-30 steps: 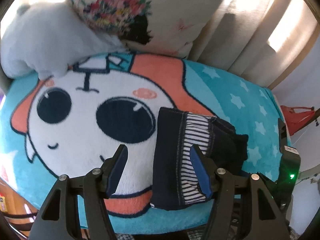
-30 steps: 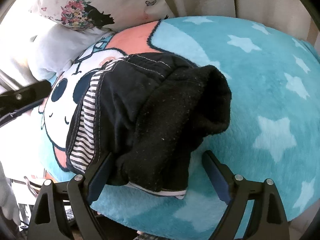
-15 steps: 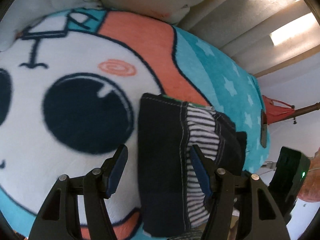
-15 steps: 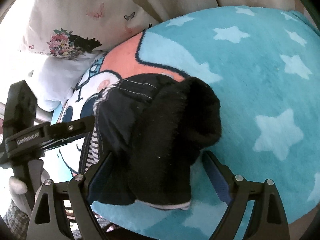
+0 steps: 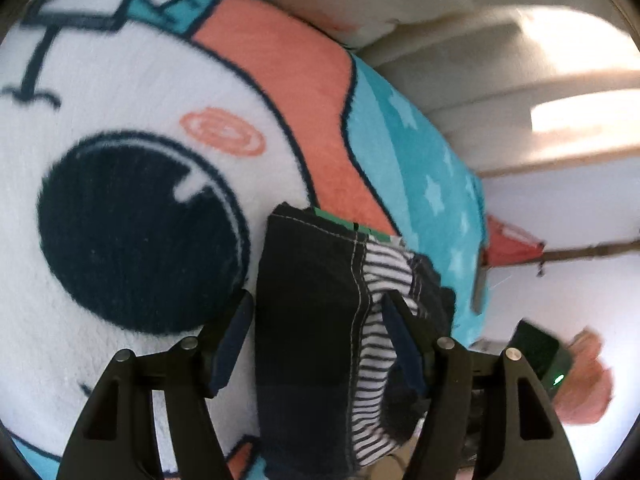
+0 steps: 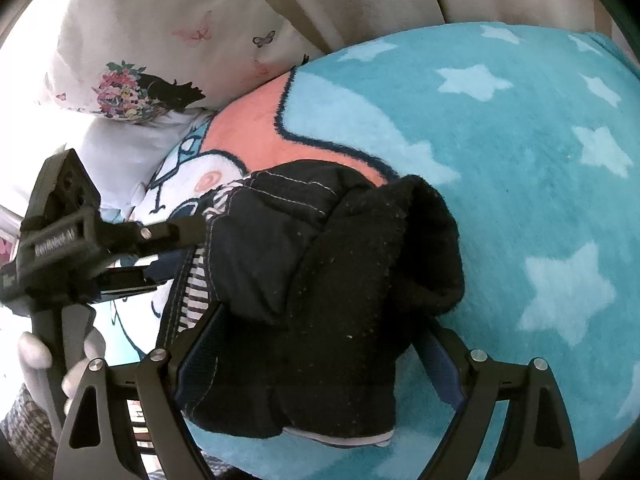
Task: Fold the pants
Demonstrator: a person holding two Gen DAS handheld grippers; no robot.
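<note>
Pants were seen folded into compact bundle on cartoon blanket, near its front edge. Left hand-held gripper and right hand-held gripper were both held spread, unclenched, straddling bundle from opposite ends of its long axis; neither judged nearer.

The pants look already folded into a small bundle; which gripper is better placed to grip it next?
Probably the right gripper: its open fingers straddle the thick black end of the pants. The left gripper, also open, spans the flatter striped side.
</note>
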